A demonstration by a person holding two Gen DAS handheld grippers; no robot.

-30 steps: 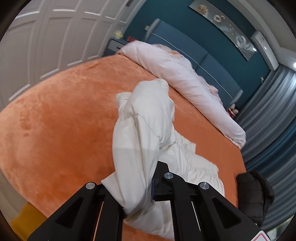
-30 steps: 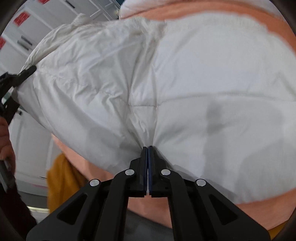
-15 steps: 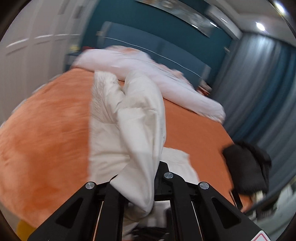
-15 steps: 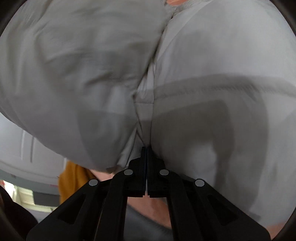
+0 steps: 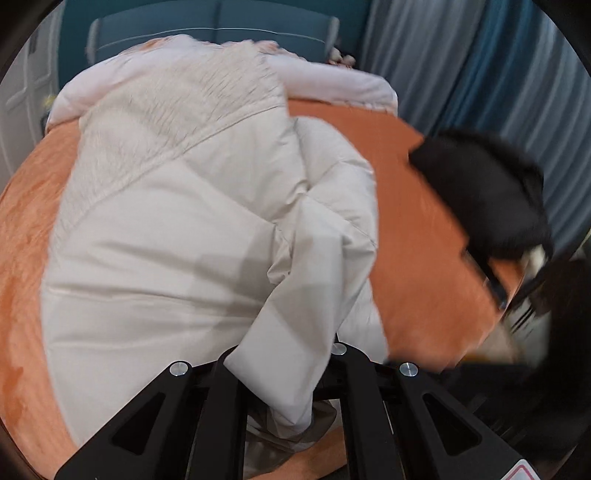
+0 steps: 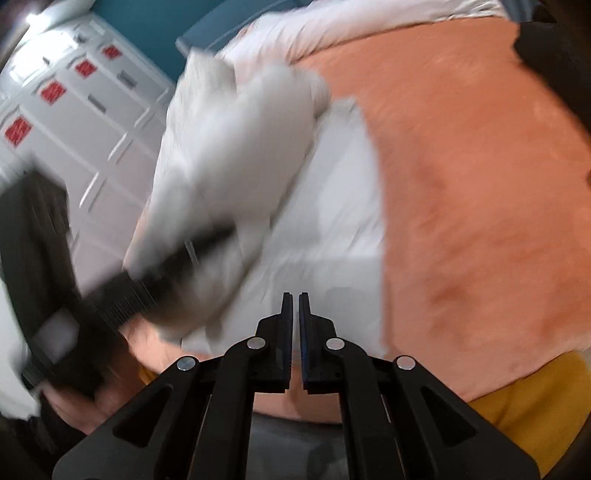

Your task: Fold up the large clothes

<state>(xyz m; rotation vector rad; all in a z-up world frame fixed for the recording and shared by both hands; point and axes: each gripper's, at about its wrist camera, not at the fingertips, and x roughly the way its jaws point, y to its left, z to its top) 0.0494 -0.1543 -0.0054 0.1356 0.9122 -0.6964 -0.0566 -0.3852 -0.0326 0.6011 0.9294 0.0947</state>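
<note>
Two grippers work over the bed. Left gripper is clamped on a fold of the cream padded coat — the cloth bunches between its black fingers and spills down past them. From that pinch the coat spreads away across the orange bedspread, its fuzzy collar or hood lining toward the far end, near the pale pink duvet rolled along the blue headboard. A black garment lies at the bedspread's right edge, beside grey-blue curtains. Right gripper has its jaws nearly together with only a thin slit between the pads — nothing held. It hangs over the near hem of the coat. In its blurred view, the left gripper shows gripping a raised bundle of the coat, white cupboard doors behind.
</note>
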